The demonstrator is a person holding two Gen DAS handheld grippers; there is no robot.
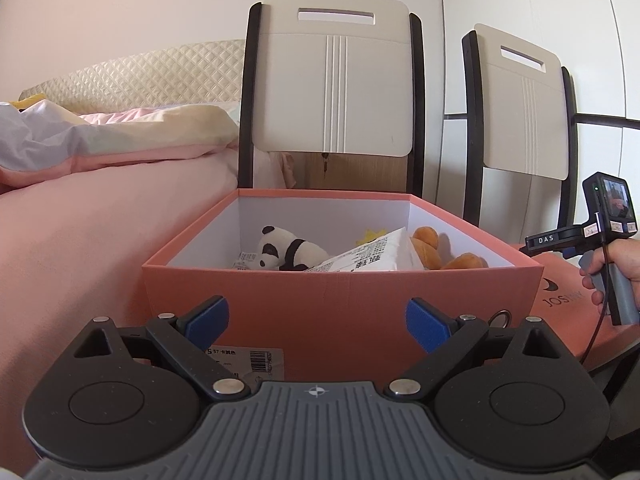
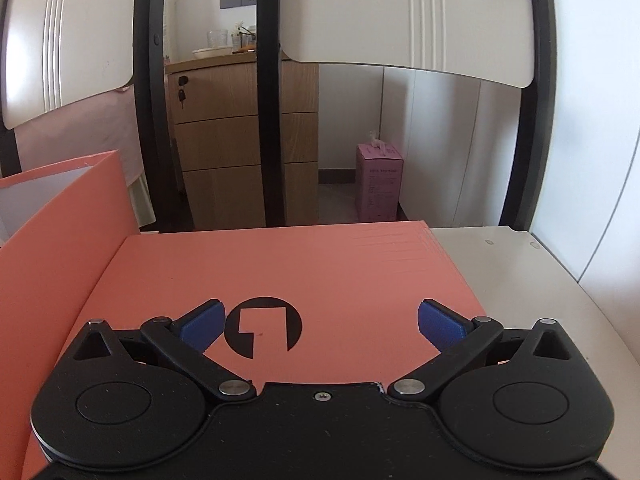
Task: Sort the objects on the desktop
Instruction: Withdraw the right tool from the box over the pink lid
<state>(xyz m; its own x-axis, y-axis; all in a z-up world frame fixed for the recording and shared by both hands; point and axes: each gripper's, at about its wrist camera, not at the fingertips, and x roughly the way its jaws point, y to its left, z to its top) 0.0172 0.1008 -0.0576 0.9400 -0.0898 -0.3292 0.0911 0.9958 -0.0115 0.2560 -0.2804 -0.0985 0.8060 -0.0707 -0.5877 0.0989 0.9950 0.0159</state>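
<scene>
Spreading wide and empty at lower centre, the left gripper (image 1: 317,322) faces the salmon box (image 1: 340,296) holding a panda toy (image 1: 286,252); the right gripper (image 2: 320,324), also wide, hovers over the box lid (image 2: 320,268); "DAS" marks its handle, chairs (image 1: 332,88) behind

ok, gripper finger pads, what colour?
Blue, on both grippers. Clearest in the right wrist view, where a pad stands out against the salmon-pink box lid.
</scene>
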